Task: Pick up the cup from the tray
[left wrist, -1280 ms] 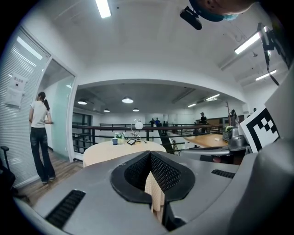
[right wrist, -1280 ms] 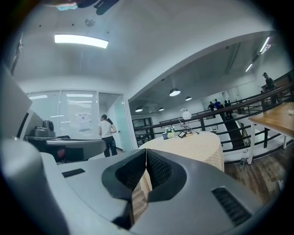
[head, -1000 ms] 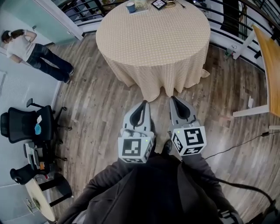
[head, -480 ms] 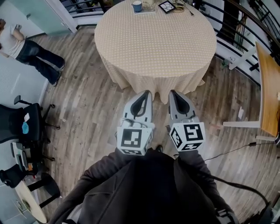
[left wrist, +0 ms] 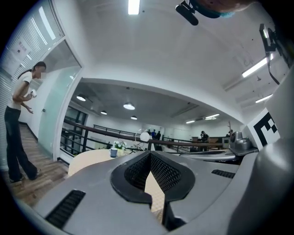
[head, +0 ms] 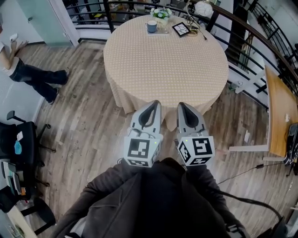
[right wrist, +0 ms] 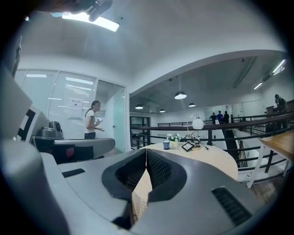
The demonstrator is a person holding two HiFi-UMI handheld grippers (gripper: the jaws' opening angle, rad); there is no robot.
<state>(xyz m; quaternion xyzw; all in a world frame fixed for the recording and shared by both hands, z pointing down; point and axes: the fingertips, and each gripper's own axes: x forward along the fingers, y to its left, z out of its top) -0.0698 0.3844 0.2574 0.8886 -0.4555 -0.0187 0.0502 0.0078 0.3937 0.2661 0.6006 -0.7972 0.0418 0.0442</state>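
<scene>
A small blue cup (head: 152,26) stands on a pale tray (head: 159,32) at the far edge of a round table (head: 165,65) covered with a beige cloth. The cup is also visible far off in the left gripper view (left wrist: 113,152) and the right gripper view (right wrist: 166,144). My left gripper (head: 150,108) and right gripper (head: 184,109) are held side by side in front of my chest. Their tips are over the table's near edge, well short of the cup. Both are shut with nothing between the jaws.
White flowers (head: 161,13), a framed picture (head: 180,29) and a white globe lamp (head: 203,8) stand near the cup. A black railing (head: 242,28) curves behind the table. A wooden table (head: 278,111) is at the right; a person's legs (head: 32,76) and an office chair (head: 16,144) are at the left.
The view has moved toward the round table, and its far edge with the cup now shows fully. Both grippers stay shut and side by side, closer to the table's near edge.
</scene>
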